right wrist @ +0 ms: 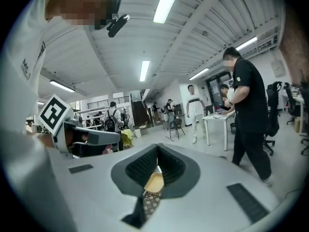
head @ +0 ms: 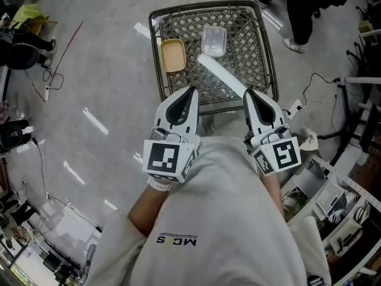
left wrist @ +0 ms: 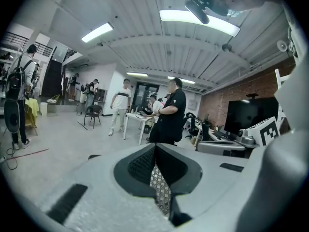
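Holding the left hand-held gripper [head: 191,90] and right hand-held gripper [head: 249,92], we note both pairs of jaws together, empty. Both hover beside the wire basket [head: 267,47].

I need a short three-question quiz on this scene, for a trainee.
1. True or false: the tan rectangular plastic tray lies on the grey metal mesh table.
2. The clear square plastic box lies: A) between a gripper's jaws; B) right of the tray in the head view; C) on the floor.
3. Fill in: the jaws of the left gripper and the right gripper are both ____.
Key: 1 true; 2 B; 3 shut.
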`<action>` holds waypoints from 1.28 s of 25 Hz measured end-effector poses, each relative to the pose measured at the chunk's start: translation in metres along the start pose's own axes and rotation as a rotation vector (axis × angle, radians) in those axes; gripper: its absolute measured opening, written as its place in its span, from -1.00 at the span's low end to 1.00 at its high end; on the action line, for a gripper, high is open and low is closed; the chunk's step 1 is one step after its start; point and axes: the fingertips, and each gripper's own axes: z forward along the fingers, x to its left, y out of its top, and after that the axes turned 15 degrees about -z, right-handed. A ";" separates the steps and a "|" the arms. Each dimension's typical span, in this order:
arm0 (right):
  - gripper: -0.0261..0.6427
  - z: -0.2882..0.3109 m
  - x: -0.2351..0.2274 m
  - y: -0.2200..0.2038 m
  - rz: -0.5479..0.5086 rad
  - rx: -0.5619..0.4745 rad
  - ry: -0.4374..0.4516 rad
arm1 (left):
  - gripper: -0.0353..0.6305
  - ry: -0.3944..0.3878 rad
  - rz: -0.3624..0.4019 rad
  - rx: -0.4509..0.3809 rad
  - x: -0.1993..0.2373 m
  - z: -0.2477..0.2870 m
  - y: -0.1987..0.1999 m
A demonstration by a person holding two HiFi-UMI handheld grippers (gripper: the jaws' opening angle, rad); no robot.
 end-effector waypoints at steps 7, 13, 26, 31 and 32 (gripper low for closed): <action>-0.87 0.016 0.000 -0.009 0.001 0.025 0.021 | -0.82 0.023 0.002 0.000 0.013 0.009 0.005; -0.86 0.044 -0.004 -0.023 -0.018 0.056 0.066 | -0.82 0.044 -0.003 0.027 0.029 0.022 -0.004; -0.72 0.115 -0.008 -0.082 -0.058 0.147 0.187 | -0.82 0.116 -0.055 0.085 0.075 0.057 -0.040; -0.66 0.143 -0.017 -0.118 -0.108 0.200 0.211 | -0.82 0.120 -0.103 0.116 0.085 0.077 -0.059; -0.65 0.147 -0.018 -0.125 -0.116 0.210 0.218 | -0.82 0.123 -0.110 0.120 0.087 0.079 -0.062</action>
